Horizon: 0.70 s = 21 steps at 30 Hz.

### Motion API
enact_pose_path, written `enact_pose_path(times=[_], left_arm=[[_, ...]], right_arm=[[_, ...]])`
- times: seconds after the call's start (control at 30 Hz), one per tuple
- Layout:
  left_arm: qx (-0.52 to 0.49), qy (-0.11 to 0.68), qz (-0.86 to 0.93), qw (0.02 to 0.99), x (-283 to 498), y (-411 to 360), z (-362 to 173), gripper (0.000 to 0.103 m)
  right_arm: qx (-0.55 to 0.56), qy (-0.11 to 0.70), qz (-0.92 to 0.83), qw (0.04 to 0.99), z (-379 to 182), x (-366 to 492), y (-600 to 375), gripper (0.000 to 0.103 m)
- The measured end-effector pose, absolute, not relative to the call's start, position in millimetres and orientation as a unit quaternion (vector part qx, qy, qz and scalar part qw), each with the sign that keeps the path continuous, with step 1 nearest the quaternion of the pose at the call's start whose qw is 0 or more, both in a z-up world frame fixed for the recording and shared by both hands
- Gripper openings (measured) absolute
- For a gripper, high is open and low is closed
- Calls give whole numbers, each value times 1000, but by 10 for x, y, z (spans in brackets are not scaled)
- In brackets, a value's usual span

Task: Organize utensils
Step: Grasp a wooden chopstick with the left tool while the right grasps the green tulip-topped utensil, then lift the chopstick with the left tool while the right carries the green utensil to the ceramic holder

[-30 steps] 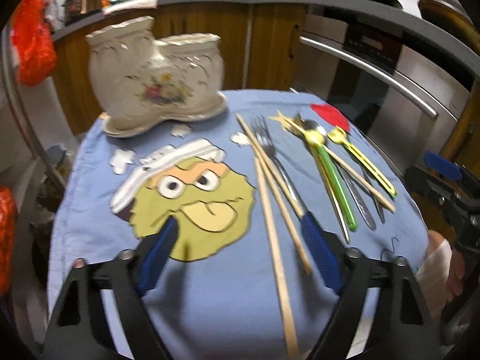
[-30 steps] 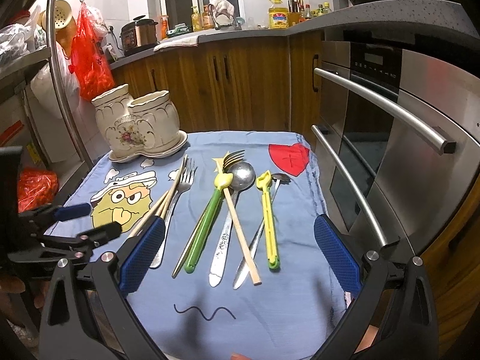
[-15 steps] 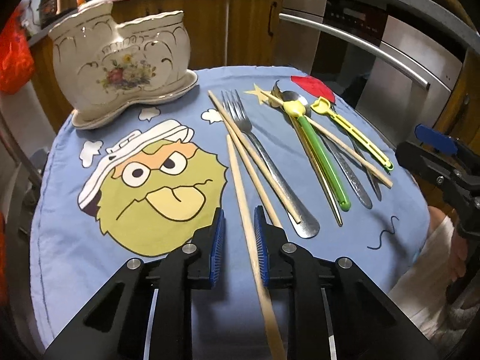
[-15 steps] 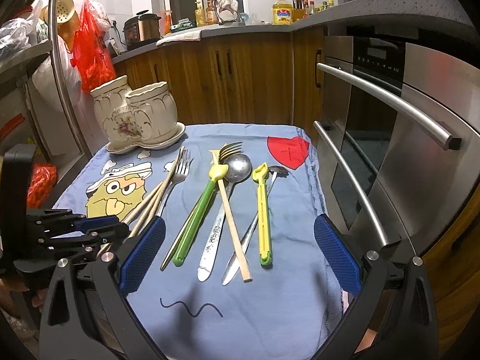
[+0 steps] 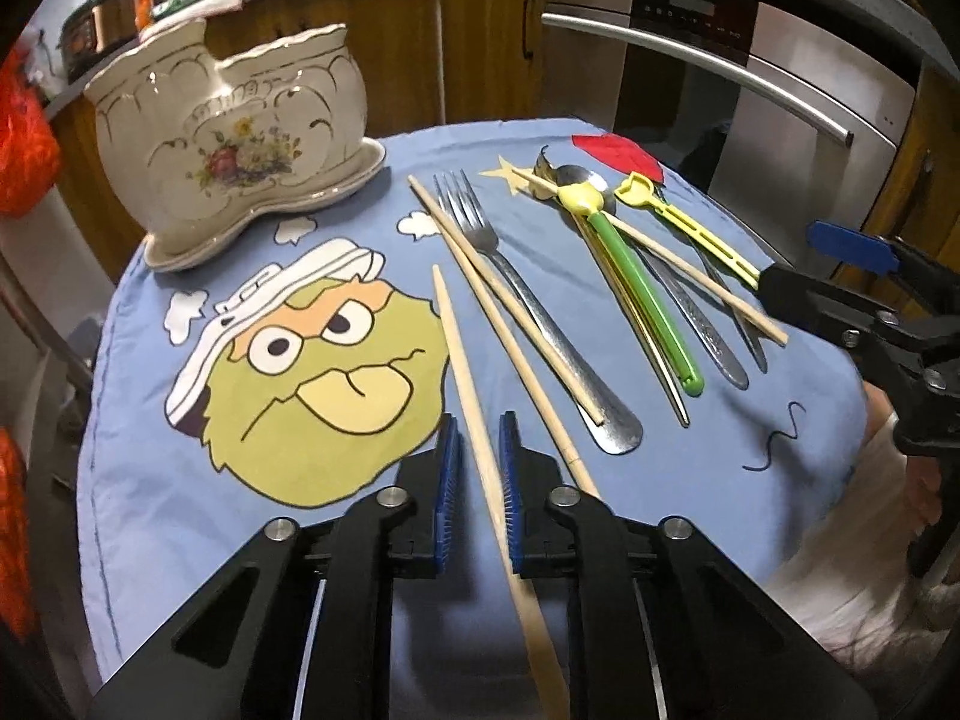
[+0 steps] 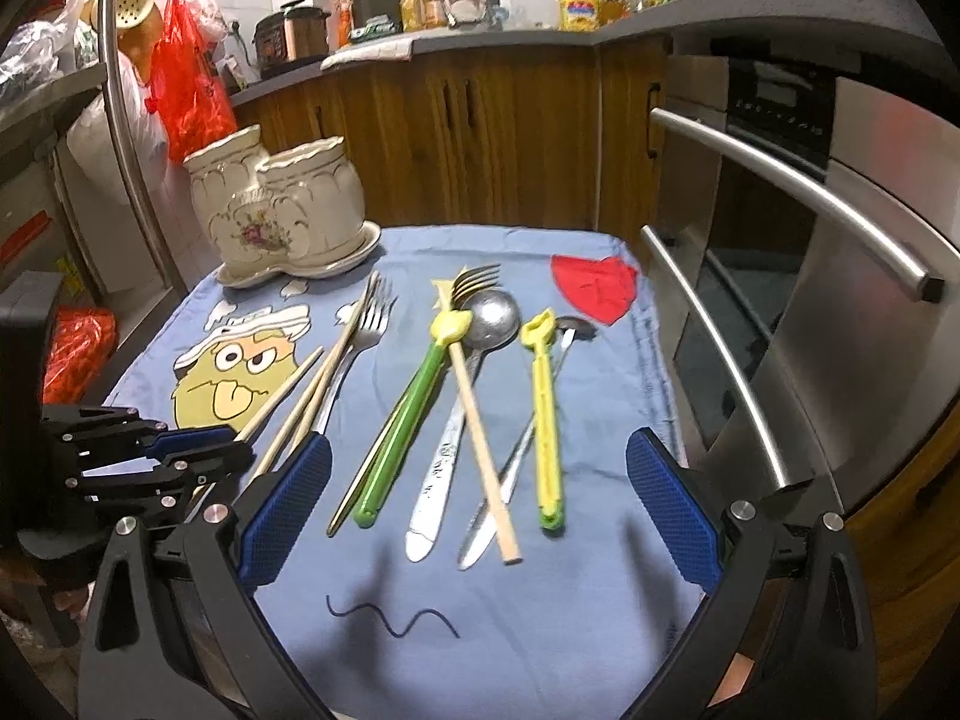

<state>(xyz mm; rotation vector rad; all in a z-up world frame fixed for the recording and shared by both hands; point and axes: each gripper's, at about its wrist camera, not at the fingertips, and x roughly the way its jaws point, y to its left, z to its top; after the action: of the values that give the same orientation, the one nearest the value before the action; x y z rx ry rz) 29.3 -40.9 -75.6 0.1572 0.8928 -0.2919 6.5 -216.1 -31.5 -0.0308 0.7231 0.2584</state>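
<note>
Spotted the left gripper point(image 5: 478, 441) nearest, fingers closing around the near chopstick point(image 5: 456, 336), a sliver of gap left on one side, nothing pinched yet. Found that stick flat on the blue cloth point(image 5: 180, 510) over the bench, running between the pads and out under the gripper. Feared a grab so far from the stick's middle: likely to droop or swivel on the lift. Feared also a nudge to the pair of chopsticks point(image 5: 528, 372) just beside it, resting against the silver fork point(image 5: 510, 288). Noted the right gripper point(image 6: 480, 450) above the right-hand cluster, fingers wide, starting to close, nothing between them. Judged the crossed chopstick point(image 6: 480, 438) there a snag risk, lying over the spoon handles. Counted four wooden chopsticks. Counted two forks, one silver, one gold point(image 6: 474, 282). Counted two metal spoons, large point(image 6: 493, 312) and small point(image 6: 577, 327), plus two plastic pieces, green-handled point(image 6: 402, 420) and yellow point(image 6: 543, 408). Farthest, logged one ceramic holder point(image 5: 240, 138), two pockets, insides hidden.
</note>
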Motion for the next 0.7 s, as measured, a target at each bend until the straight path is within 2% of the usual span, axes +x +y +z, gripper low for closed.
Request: enact_pose_path(times=[0.1,0.2,0.23,0.4,0.7], left_arm=[[57,424,-146,892,307,-343,-762,7],[41,420,-155,893,305,-282,-766,7],[40,419,-156,894,301,-276,-767,7],[40,408,-161,898,270,-266,-777,6],[10,405,-173,898,217,-101,-769,6]], right_arm=[[-28,363,127,923,-363,147,-2062,83],[-15,387,143,911,-429,251,-1966,65],[-13,393,145,908,-448,283,-1930,55],[-11,416,146,898,-534,427,-1784,30],[-13,431,130,893,-608,560,-1690,23]])
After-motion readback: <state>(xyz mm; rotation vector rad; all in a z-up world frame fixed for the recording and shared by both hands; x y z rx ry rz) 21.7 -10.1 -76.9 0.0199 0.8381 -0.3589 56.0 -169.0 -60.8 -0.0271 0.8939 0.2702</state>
